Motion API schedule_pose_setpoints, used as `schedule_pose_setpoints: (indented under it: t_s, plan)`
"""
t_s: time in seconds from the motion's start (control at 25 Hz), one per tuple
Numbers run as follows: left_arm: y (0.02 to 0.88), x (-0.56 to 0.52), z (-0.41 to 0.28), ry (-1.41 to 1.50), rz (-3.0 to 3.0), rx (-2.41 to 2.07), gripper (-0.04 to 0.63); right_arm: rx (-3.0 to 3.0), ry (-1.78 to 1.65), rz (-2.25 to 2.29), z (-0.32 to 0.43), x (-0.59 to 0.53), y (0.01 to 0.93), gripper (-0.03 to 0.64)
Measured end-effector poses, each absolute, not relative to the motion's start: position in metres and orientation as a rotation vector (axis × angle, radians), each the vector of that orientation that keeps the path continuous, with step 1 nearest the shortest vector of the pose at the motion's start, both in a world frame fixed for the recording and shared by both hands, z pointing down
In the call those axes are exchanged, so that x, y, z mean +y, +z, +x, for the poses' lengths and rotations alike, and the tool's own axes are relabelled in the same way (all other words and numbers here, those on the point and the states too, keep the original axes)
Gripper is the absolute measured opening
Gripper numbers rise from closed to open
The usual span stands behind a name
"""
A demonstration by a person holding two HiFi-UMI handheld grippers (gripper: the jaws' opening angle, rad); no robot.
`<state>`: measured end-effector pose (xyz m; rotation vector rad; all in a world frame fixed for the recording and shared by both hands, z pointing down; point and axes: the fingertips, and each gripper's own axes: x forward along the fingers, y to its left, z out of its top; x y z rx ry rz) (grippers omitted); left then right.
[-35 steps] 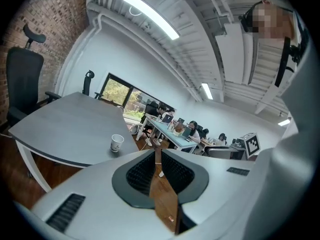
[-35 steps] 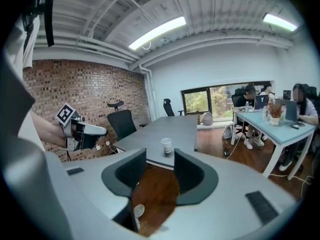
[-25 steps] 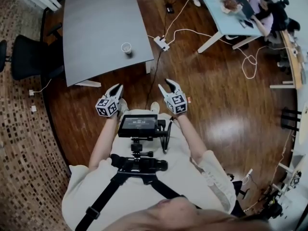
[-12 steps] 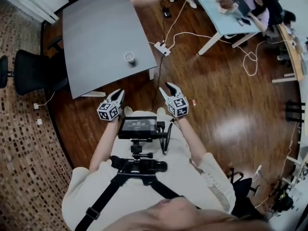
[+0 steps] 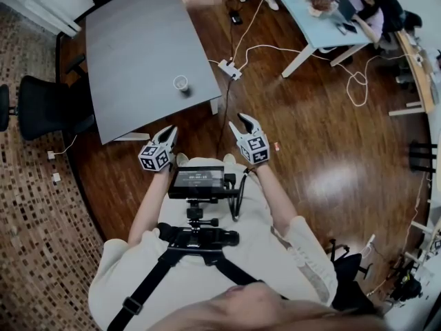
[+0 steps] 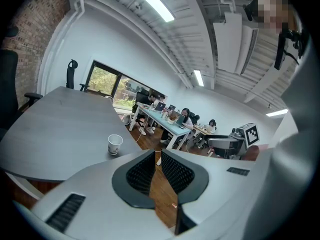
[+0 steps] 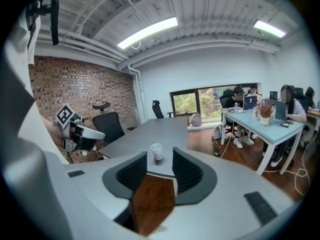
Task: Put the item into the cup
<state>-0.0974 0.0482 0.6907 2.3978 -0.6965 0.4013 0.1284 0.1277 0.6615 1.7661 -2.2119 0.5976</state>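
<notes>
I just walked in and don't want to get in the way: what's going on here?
A person stands facing a grey table with a paper cup near its edge, a gripper in each hand. The left gripper and right gripper are both open and empty, held short of the table. Nothing is picked up yet.

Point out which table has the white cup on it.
The grey table at the left: the cup stands near its front edge. The pale blue table at the right is where people sit.
</notes>
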Motion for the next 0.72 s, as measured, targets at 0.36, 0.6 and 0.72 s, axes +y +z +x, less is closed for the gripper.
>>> schedule_pose_setpoints:
  t_s: [0.36,0.6,0.72]
  plan:
    - [0.693,0.048,-0.100,0.404,2.378,-0.716,0.037,-2.199,0.602,1.719,0.126,0.132,0.679,0.173]
    - [0.702,0.051,-0.102,0.425,2.363,-0.697,0.037,-2.205,0.594,1.751,0.132,0.134,0.676,0.173]
    - [0.701,0.049,-0.102,0.427,2.360,-0.696,0.037,-2.209,0.624,1.783,0.136,0.137,0.675,0.173]
